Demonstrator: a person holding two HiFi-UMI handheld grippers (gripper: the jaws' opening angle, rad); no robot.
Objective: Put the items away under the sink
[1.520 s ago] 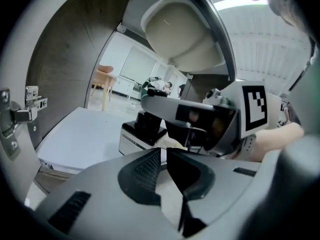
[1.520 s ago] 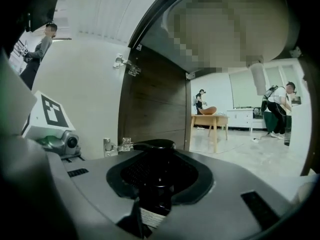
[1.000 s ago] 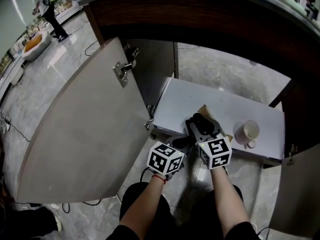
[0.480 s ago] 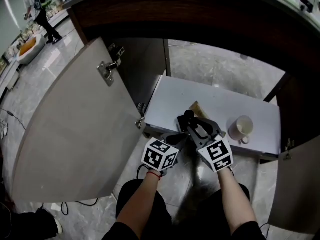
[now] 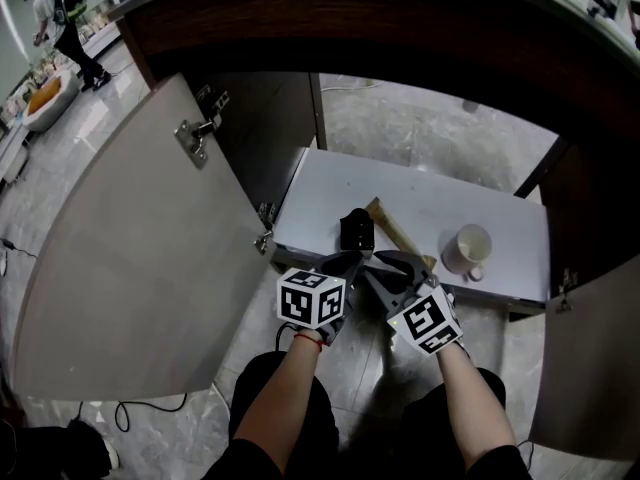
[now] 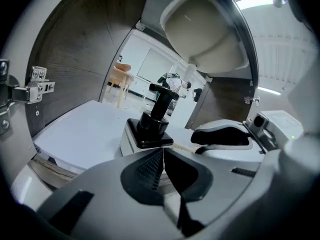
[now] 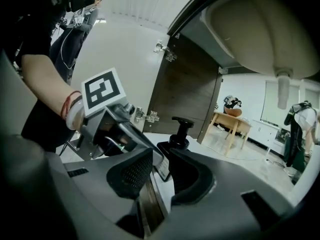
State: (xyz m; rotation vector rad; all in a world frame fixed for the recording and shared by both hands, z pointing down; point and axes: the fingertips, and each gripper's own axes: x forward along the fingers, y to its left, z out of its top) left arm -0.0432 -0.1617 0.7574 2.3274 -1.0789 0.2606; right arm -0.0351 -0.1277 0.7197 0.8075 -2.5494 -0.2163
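Note:
A white pump bottle point(image 5: 355, 231) with a black top stands on the white cabinet shelf point(image 5: 330, 193) under the sink. A wooden handle point(image 5: 392, 226) lies beside it, and a pale mug point(image 5: 466, 249) stands further right. My left gripper point(image 5: 343, 263) is shut and empty, just short of the bottle point(image 6: 150, 129). My right gripper point(image 5: 397, 270) is open at the shelf's front edge. The handle's near end point(image 7: 149, 204) lies low between its jaws, and I see no pad pressing on it. The bottle point(image 7: 176, 144) stands just beyond them.
The left cabinet door point(image 5: 130, 268) swings wide open, with its hinge point(image 5: 195, 133) on the inner face. The right door point(image 5: 585, 368) is open too. The sink bowl point(image 6: 205, 31) and its drain hang overhead. Dark cabinet walls close in both sides.
My right gripper has drawn back toward me and rolled, away from the bottle. The bottle, handle and mug kept their places on the shelf. The left gripper barely moved.

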